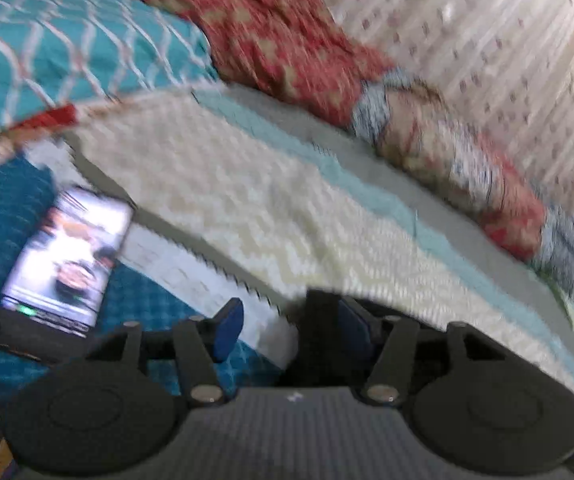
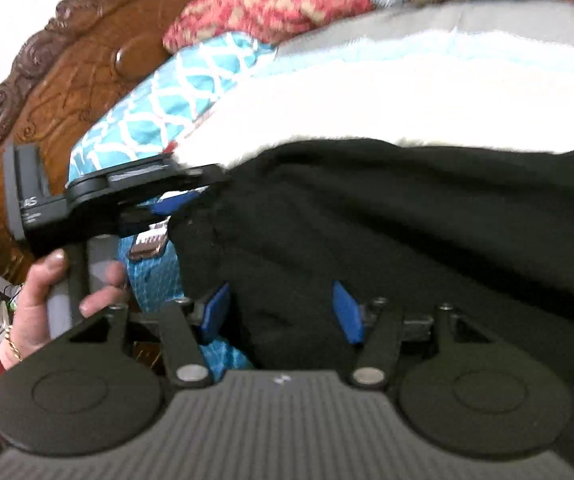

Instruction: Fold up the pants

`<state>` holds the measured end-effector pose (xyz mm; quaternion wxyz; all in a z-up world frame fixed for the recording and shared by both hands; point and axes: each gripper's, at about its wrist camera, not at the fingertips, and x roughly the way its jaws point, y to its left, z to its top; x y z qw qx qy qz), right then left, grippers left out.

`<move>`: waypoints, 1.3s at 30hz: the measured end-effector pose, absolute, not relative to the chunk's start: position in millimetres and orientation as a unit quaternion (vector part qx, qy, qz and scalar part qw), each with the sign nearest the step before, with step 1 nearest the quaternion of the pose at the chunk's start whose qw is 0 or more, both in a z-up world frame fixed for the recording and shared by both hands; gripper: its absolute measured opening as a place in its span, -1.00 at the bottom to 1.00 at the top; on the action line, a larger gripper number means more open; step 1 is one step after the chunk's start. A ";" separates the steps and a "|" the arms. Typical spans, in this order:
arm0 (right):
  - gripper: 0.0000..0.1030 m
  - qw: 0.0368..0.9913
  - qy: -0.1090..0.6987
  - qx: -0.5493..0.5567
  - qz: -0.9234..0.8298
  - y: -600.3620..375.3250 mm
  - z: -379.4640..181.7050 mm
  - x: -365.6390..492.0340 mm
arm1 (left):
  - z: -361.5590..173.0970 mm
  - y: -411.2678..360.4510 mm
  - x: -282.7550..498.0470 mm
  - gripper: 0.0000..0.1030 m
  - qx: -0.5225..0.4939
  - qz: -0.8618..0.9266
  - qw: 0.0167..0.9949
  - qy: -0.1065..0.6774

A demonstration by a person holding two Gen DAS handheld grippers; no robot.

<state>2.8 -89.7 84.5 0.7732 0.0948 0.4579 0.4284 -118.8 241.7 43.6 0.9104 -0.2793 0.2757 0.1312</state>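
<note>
The black pants [image 2: 387,232] lie bunched on the bed across the right wrist view. My right gripper [image 2: 283,314] is open, its blue pads [image 2: 217,312] on either side of a fold of the black cloth. My left gripper [image 2: 185,200] shows in the right wrist view at the pants' left edge, its blue pad touching the cloth; a hand holds it. In the left wrist view the left gripper [image 1: 287,330] has its pads apart and only a dark patch by the right pad; the pants are otherwise out of that view.
A white textured blanket [image 1: 247,200] covers the bed over a teal quilt [image 1: 7,220]. A lit phone [image 1: 67,264] lies on the quilt at left. Teal patterned pillow [image 1: 67,48], red patterned pillows [image 1: 271,40], a curtain [image 1: 487,40] and a carved wooden headboard [image 2: 67,80] lie beyond.
</note>
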 end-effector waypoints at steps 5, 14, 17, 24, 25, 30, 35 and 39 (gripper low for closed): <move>0.16 0.820 0.429 0.143 0.352 -169.2 90.6 -4.4 | 75.2 220.5 -124.2 0.04 -0.273 0.085 0.924 0.254; 0.16 0.868 0.435 0.166 0.169 -285.9 64.5 -11.6 | 52.1 101.6 -79.6 0.04 -0.178 -0.062 0.921 0.342; -0.04 0.868 0.436 0.209 0.114 -344.5 46.8 -24.5 | 15.8 85.1 -56.6 -0.08 -0.124 -0.019 0.897 0.423; 0.18 0.869 0.294 0.397 0.004 -500.0 60.2 -86.0 | 22.4 83.0 -55.6 -0.03 -0.121 -0.006 0.887 0.445; 0.18 0.866 0.281 0.414 -0.015 -518.1 59.1 -93.2 | 26.3 85.0 -55.5 -0.01 -0.129 -0.003 0.886 0.445; 0.18 0.838 0.253 0.479 -0.070 -572.1 37.1 -108.4 | 43.0 62.8 -48.8 0.04 -0.148 -0.019 0.886 0.438; 0.18 0.813 0.255 0.519 -0.065 -579.8 19.6 -101.9 | 40.5 24.2 -42.7 0.10 -0.128 -0.042 0.882 0.452; 0.18 0.802 0.251 0.539 -0.049 -585.5 24.2 -109.6 | 28.1 6.2 -37.5 0.10 -0.120 -0.047 0.873 0.471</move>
